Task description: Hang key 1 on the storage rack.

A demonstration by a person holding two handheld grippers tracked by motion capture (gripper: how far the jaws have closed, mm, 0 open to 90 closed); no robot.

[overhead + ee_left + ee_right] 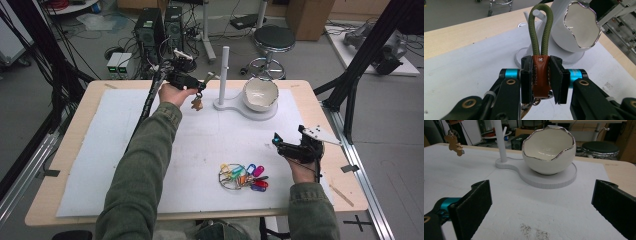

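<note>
table (75, 130): pale wood top, covered for most of its width by a white mat (100, 165).
white stand (235, 102): flat base at the far middle of the mat, with an upright post (225, 72) at its left end.
egg-shaped bowl (549, 150): white, jagged silver rim, sits on the round end of the stand's base, to the right of the post.
left gripper (541, 77): held up near the post, above the far mat; jaws clamped on the brown leather tab (540, 75) of a keychain, its olive cord loop (540, 27) rising just in front of the post's tip, a small brown charm (197, 103) dangling beneath.
right gripper (284, 146): low over the mat's right side, jaws wide apart, holding nothing.
bunch of keys (243, 176): coloured tags on wire rings, lying on the near mat, just left of the right gripper.
</note>
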